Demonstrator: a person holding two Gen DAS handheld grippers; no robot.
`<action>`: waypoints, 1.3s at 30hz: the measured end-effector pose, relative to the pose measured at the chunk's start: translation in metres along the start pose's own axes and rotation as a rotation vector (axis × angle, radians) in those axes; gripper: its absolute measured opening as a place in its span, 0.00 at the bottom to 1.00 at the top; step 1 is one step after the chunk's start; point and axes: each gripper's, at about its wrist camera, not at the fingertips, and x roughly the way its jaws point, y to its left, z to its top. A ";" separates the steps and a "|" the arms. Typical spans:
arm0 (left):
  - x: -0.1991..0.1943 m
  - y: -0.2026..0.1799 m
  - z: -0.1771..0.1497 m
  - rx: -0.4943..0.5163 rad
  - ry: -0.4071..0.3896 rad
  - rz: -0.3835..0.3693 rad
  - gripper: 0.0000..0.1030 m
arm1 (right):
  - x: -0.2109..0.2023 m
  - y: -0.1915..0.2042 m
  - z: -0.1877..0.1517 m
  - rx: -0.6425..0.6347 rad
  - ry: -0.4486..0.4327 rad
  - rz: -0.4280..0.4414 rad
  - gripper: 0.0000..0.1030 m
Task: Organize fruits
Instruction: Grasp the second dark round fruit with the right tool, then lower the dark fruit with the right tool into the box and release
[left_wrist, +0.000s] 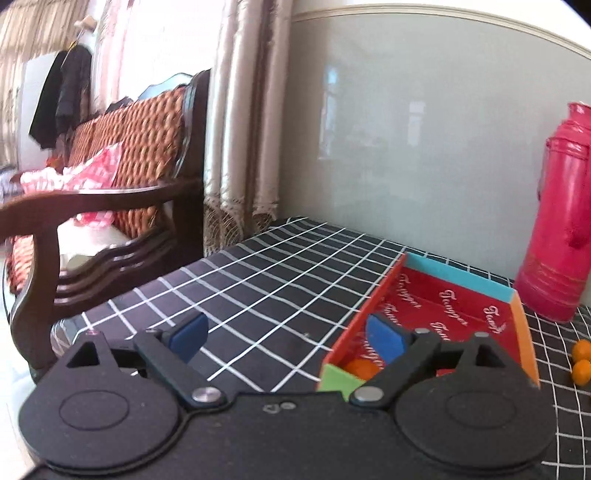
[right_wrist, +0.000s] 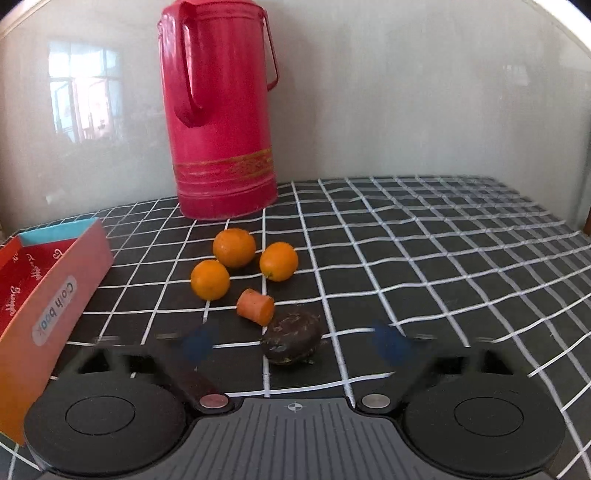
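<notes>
In the right wrist view, three oranges (right_wrist: 234, 247) lie in a cluster on the black checked tablecloth (right_wrist: 406, 258), with an orange carrot stub (right_wrist: 255, 307) just in front of them. A dark wrinkled fruit (right_wrist: 291, 332) lies between the blurred blue pads of my right gripper (right_wrist: 293, 345); the pads stand apart from it, so the gripper is open. The left wrist view shows my left gripper (left_wrist: 288, 338) open and empty over the cloth, beside the near left corner of a red-lined box (left_wrist: 458, 275). One orange (left_wrist: 362, 369) lies inside the box behind the right finger.
A tall red thermos jug (right_wrist: 221, 110) stands against the wall behind the oranges. The box (right_wrist: 55, 295) sits to the left of the right gripper. Two oranges (left_wrist: 581, 362) show right of the box in the left wrist view. A wooden sofa (left_wrist: 110, 166) stands past the table's left edge.
</notes>
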 end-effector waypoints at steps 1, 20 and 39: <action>0.001 0.005 0.000 -0.014 0.005 0.004 0.84 | 0.004 0.000 -0.001 0.007 0.019 0.003 0.53; 0.006 0.041 0.001 -0.103 0.049 0.041 0.86 | -0.037 0.052 -0.002 -0.132 -0.172 0.163 0.36; 0.009 0.066 0.000 -0.115 0.060 0.091 0.86 | -0.065 0.161 -0.043 -0.394 -0.180 0.565 0.36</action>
